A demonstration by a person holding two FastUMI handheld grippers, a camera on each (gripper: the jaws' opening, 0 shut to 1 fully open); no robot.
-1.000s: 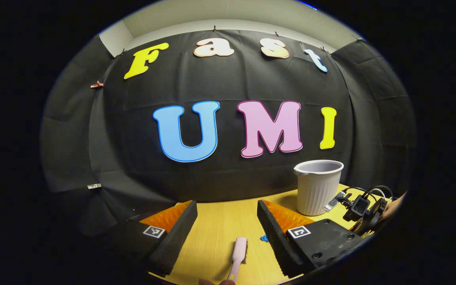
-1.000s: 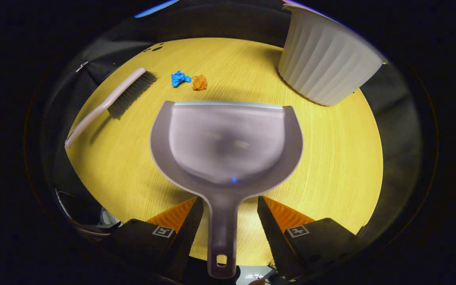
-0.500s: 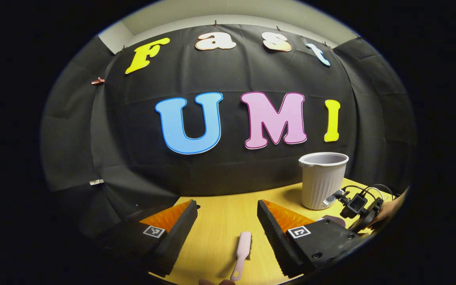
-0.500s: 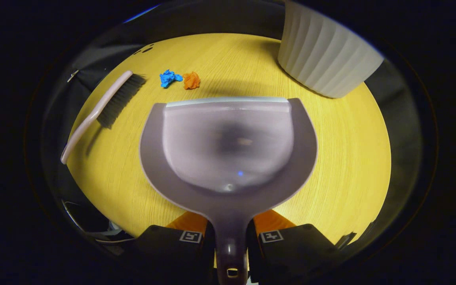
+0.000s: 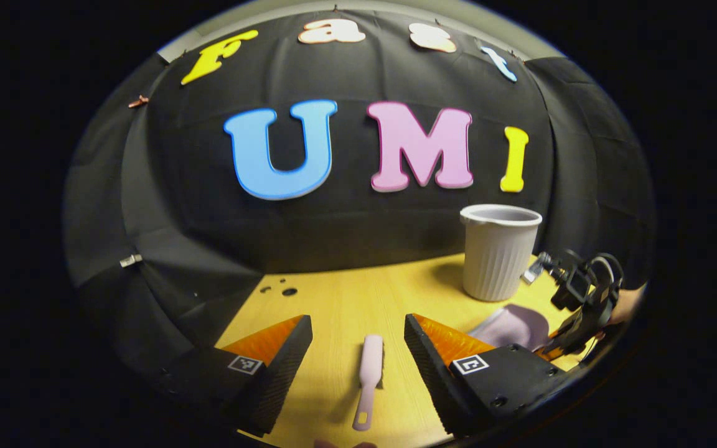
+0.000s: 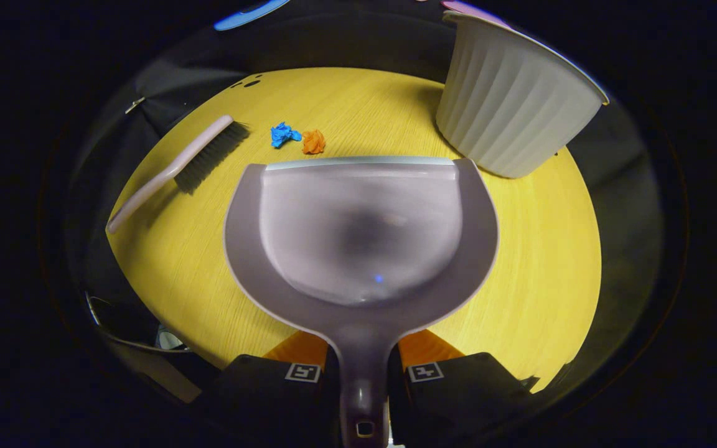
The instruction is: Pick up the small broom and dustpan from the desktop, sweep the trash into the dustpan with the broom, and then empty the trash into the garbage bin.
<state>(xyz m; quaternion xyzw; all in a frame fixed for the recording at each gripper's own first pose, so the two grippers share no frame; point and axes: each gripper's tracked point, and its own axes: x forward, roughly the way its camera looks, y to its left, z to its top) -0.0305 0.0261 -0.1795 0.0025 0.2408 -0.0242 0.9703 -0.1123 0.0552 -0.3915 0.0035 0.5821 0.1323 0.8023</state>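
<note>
While the left gripper (image 5: 357, 339) hangs low over the bench (image 5: 333, 298), its two fingers stand spread wide with nothing between them but air. One small broom (image 5: 368, 376) lies flat on the wood in the gap below, untouched, handle end nearest the camera and head pointing far.

Right gripper view, left to right: the same one broom (image 6: 175, 167) at the far left of the bench (image 6: 539, 249), pale handle running near-left, dark bristles facing right. Just right of the bristle end, two scraps of trash: one blue paper wad (image 6: 281, 134), then one orange paper wad (image 6: 313, 141), lying close beside each other, whether touching I cannot tell. Both sit just beyond the front lip of the dustpan.

One dustpan (image 6: 361, 230), grey, centre of the view, pan mouth facing far. Its handle runs back between the right gripper (image 6: 363, 373) fingers, which are clenched on it from both sides. Whether the pan's lip rests on the wood or rides just above it, cannot tell.

Far right: one garbage bin (image 6: 508, 112), ribbed, pale, upright, apart from the dustpan's right corner.

Left gripper view, right side: the bin (image 5: 498, 252) stands at the far right of the bench; near it the right gripper (image 5: 582, 298) with cables, the dustpan (image 5: 511, 326) ahead of it.
</note>
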